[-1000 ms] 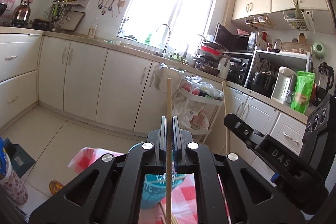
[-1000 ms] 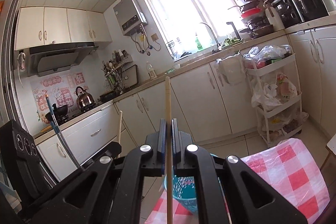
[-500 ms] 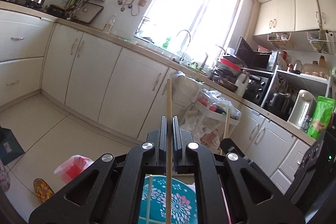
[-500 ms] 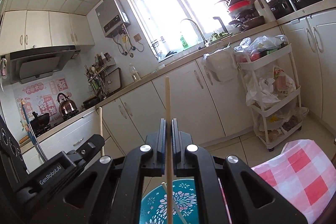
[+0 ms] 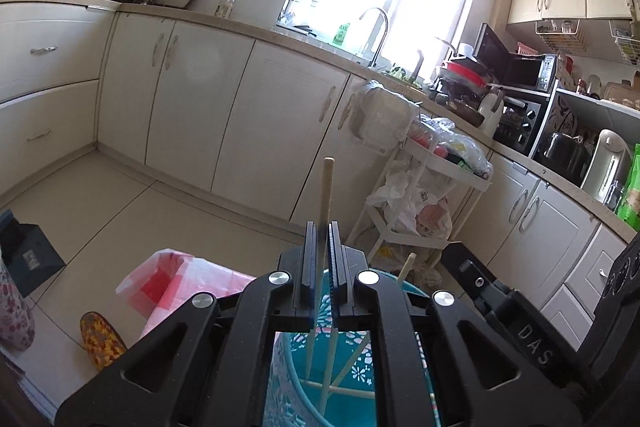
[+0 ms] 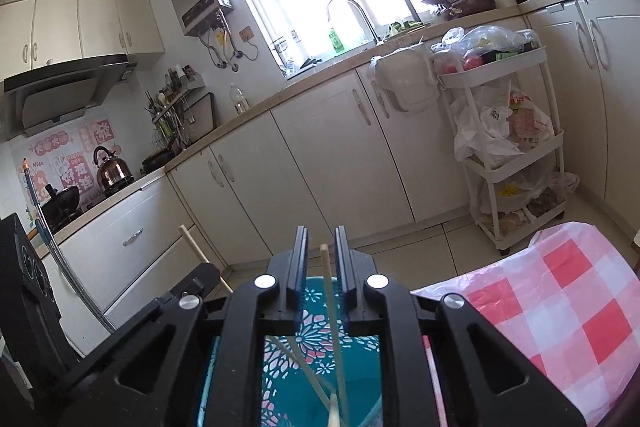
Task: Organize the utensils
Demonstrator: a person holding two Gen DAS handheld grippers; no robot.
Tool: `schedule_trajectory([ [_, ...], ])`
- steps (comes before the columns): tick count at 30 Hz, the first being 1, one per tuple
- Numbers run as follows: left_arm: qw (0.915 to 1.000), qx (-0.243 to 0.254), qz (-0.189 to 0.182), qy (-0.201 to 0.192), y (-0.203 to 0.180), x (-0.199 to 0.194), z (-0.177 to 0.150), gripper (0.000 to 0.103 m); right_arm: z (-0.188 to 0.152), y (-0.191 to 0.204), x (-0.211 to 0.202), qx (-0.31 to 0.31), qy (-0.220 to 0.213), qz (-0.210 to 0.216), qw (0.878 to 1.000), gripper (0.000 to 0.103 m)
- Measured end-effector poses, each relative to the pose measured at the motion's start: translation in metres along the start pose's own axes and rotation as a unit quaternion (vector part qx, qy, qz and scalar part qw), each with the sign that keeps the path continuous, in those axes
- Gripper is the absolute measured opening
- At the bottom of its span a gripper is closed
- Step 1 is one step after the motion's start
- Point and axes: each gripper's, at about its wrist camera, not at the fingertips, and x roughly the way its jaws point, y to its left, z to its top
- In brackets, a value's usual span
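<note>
Opening right hand-held gripper [image 6: 321,259] — chopstick [image 6: 329,291] loose | teal holder [image 6: 316,351] below

Both wrist cameras look closely down into one teal basket [image 5: 360,379].

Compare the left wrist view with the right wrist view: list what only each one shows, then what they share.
Only the left wrist view: the left gripper, its jaws barely apart around an upright chopstick, a green packet on the counter, and a patterned slipper on the floor.

Only the right wrist view: the right gripper, its jaws opening with a chopstick loose between them, and the range hood.

Both: the teal utensil holder below, the checked tablecloth, the kettle, the white trolley.
</note>
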Motion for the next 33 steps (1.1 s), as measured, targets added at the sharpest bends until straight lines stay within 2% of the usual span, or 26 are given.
schedule_trajectory([
  [1, 1.0, 0.002, 0.001, 0.005, -0.001, -0.004, -0.002, 0.007, 0.001, 0.0, -0.004, 0.0, 0.002, -0.001, 1.0, 0.018],
  [2, 0.9999, 0.003, 0.003, 0.01, -0.002, -0.008, -0.003, 0.012, 0.002, -0.001, -0.009, 0.002, 0.003, -0.002, 1.0, 0.019],
  [4, 0.9998, 0.007, 0.012, 0.013, -0.003, -0.023, -0.005, 0.035, 0.006, -0.004, -0.024, 0.01, 0.002, -0.006, 1.0, 0.021],
  [5, 0.9997, 0.008, 0.022, 0.01, -0.004, -0.034, -0.006, 0.055, 0.008, -0.006, -0.032, 0.013, 0.002, -0.008, 1.0, 0.021],
  [6, 0.9995, 0.01, 0.028, 0.005, -0.005, -0.044, -0.007, 0.064, 0.01, -0.008, -0.043, 0.017, 0.002, -0.012, 1.0, 0.023],
  [9, 0.9988, 0.028, 0.039, 0.003, -0.008, -0.076, -0.012, 0.074, 0.011, -0.013, -0.074, 0.024, 0.006, -0.022, 0.999, 0.034],
  [11, 0.998, 0.038, 0.05, 0.006, -0.01, -0.097, -0.015, 0.078, 0.008, -0.014, -0.103, 0.023, 0.008, -0.03, 0.999, 0.04],
  [13, 0.9974, 0.044, 0.057, 0.007, -0.012, -0.123, -0.019, 0.081, 0.003, -0.013, -0.13, 0.02, 0.012, -0.037, 0.999, 0.052],
  [19, 0.9951, 0.047, 0.086, 0.016, -0.019, -0.191, -0.031, 0.089, -0.024, -0.001, -0.211, 0.005, 0.019, -0.055, 0.998, 0.064],
  [25, 0.9919, 0.073, 0.099, 0.031, -0.032, -0.246, -0.05, 0.094, -0.05, 0.02, -0.264, -0.038, 0.044, -0.055, 0.997, 0.067],
  [33, 0.9898, 0.098, 0.098, 0.035, -0.046, -0.293, -0.06, 0.095, -0.061, 0.035, -0.303, -0.056, 0.047, -0.056, 0.996, 0.07],
])
